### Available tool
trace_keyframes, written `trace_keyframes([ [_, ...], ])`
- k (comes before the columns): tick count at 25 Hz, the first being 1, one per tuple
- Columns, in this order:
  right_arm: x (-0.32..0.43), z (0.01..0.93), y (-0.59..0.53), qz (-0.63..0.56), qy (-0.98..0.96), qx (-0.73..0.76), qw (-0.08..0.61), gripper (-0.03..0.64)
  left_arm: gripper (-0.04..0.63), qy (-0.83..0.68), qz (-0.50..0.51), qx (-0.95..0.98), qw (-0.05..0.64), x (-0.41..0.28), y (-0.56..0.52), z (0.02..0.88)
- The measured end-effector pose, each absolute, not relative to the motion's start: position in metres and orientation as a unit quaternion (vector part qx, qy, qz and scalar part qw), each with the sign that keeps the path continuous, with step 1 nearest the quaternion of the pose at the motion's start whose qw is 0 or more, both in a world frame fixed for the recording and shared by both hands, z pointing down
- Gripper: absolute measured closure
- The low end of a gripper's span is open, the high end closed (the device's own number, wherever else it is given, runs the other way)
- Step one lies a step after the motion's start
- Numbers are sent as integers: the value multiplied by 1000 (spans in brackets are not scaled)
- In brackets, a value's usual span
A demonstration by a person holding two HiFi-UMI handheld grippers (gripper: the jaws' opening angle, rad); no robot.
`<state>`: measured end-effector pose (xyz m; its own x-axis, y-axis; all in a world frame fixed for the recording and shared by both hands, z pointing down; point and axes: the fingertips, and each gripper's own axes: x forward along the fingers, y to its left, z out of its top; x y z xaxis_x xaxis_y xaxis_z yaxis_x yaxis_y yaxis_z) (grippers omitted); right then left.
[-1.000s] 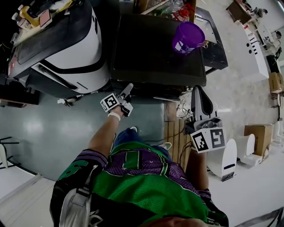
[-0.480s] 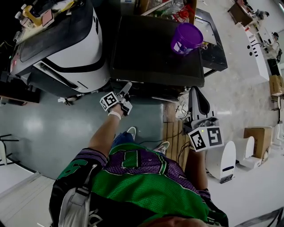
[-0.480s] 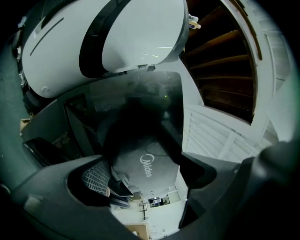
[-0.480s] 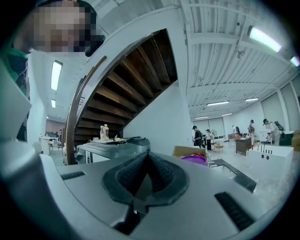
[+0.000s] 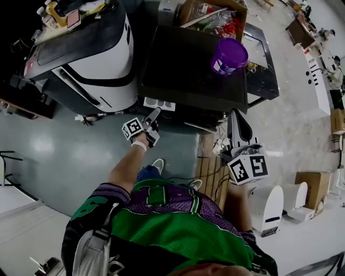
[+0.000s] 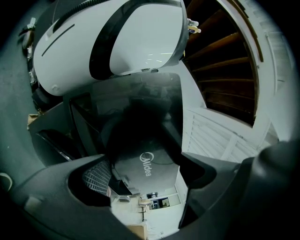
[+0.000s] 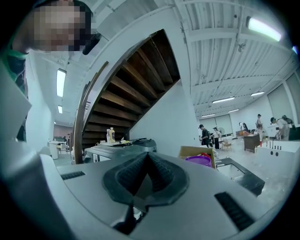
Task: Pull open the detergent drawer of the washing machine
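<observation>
The dark washing machine (image 5: 188, 59) stands in front of me in the head view. Its detergent drawer (image 5: 159, 103) sticks out of the front edge, with white compartments showing. My left gripper (image 5: 156, 111) reaches to the drawer's front, fingertips against it. In the left gripper view the glossy dark drawer front (image 6: 147, 164) with a logo fills the space between the jaws of the left gripper (image 6: 145, 176), which stand apart on either side of it. My right gripper (image 5: 235, 113) hangs off to the right, away from the machine. Its ribbed pads meet in the right gripper view (image 7: 147, 161), shut on nothing.
A purple bucket (image 5: 229, 55) sits on the machine's top, with a cardboard box (image 5: 213, 13) behind it. A white and black appliance (image 5: 86, 48) stands close on the left. Wooden slats (image 5: 213, 167) and white units (image 5: 269, 202) lie to the right. My shoes (image 5: 157, 163) are near the machine.
The detergent drawer has slid out of the machine's front, its white compartments now showing. My left gripper came back with it. The right gripper has stayed about where it was.
</observation>
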<state>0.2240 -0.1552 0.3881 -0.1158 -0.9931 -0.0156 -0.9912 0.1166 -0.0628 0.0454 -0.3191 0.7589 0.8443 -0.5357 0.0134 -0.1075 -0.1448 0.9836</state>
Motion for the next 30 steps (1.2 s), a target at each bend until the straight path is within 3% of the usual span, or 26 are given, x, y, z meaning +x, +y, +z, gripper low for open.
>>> trace_keyframes([
  [23, 232, 377, -121, -25, 790, -611, 44, 615, 161, -246, -161, 714, 635, 9, -230, 762],
  [30, 238, 376, -114, -26, 796, -602, 51, 615, 190, -245, -145, 727, 625, 7, -217, 759],
])
